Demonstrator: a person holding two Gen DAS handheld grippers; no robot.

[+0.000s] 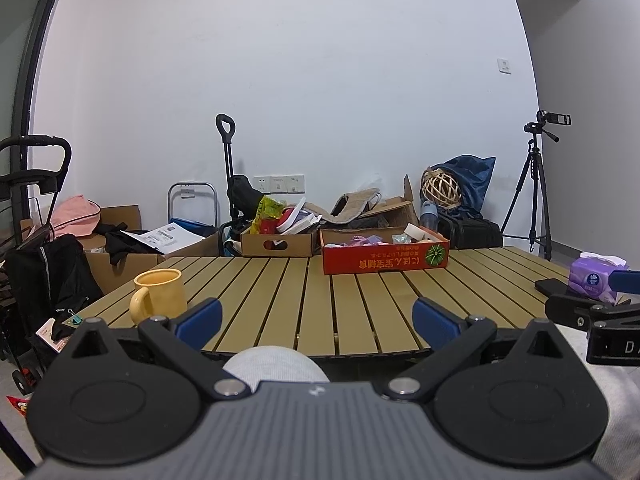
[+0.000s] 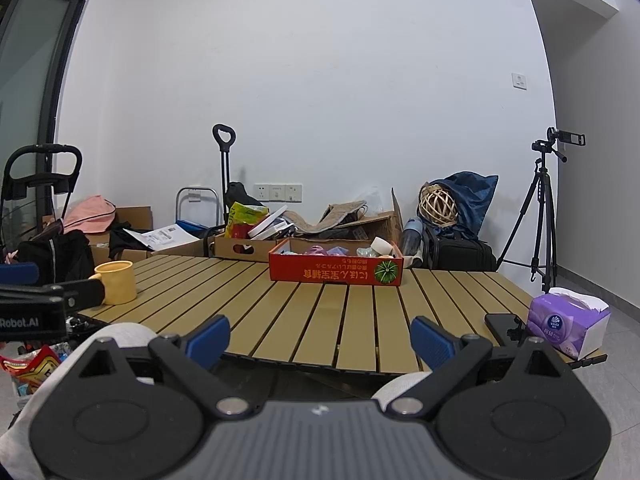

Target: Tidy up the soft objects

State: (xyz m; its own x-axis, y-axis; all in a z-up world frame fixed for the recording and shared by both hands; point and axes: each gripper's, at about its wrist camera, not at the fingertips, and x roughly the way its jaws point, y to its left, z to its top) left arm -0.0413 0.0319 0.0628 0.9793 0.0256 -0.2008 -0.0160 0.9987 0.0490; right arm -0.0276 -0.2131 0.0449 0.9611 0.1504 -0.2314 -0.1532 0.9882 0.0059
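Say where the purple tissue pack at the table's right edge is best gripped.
Probably across the long side walls of the tissue pack, coming from above with the open right gripper; the soft wrap yields, and loose tissue sticks out on top, so pinch below it.

A: What's sitting on the slatted table [image 2: 320,320], far left?
B: Yellow mug [image 2: 117,282], standing upright nr the edge.
A: And opp. side?
B: Purple tissue pack [image 2: 566,326] is resting at the right corner, w/ a black phone [image 2: 505,326] lying just beside it.
A: Bkgd?
B: Tripod w/ camera [image 2: 544,208] is standing by the right wall (legs spread). Wicker ball [image 1: 442,189] is leaning against a blue bag [image 1: 472,178]; pink bag [image 1: 76,216] is slumping over boxes at left.
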